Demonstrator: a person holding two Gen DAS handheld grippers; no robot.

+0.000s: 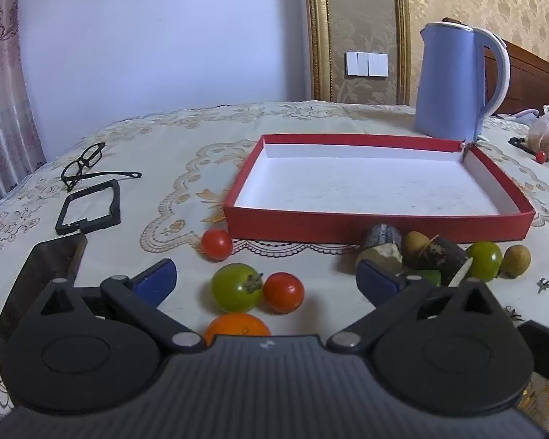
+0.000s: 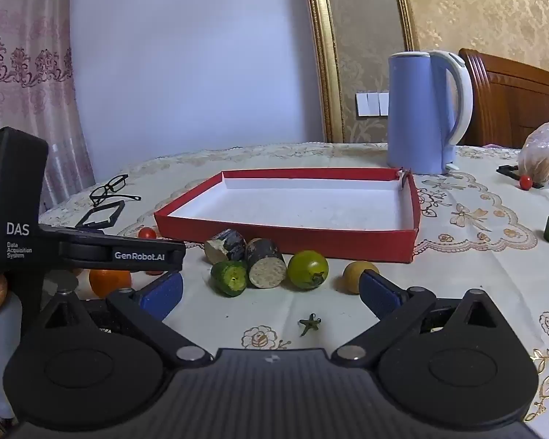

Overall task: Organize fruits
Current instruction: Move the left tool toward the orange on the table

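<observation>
Fruits (image 1: pixel 236 287) crowd red box's (image 1: pixel 378 226) near edge; both tools spread.

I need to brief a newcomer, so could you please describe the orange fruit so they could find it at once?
Start at the red tray in the middle of the table. Come toward the left gripper, past the touching green tomato and red tomato. The orange fruit lies just behind them, the only orange piece, half hidden by the gripper body.

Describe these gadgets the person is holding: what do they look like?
Each gripper, left and right, is black plastic with a ribbed body, round discs, silver pivots and blue fingertips. In the right view, the left one reads "DAS" and "GenRobot.AI". No cables show.
</observation>
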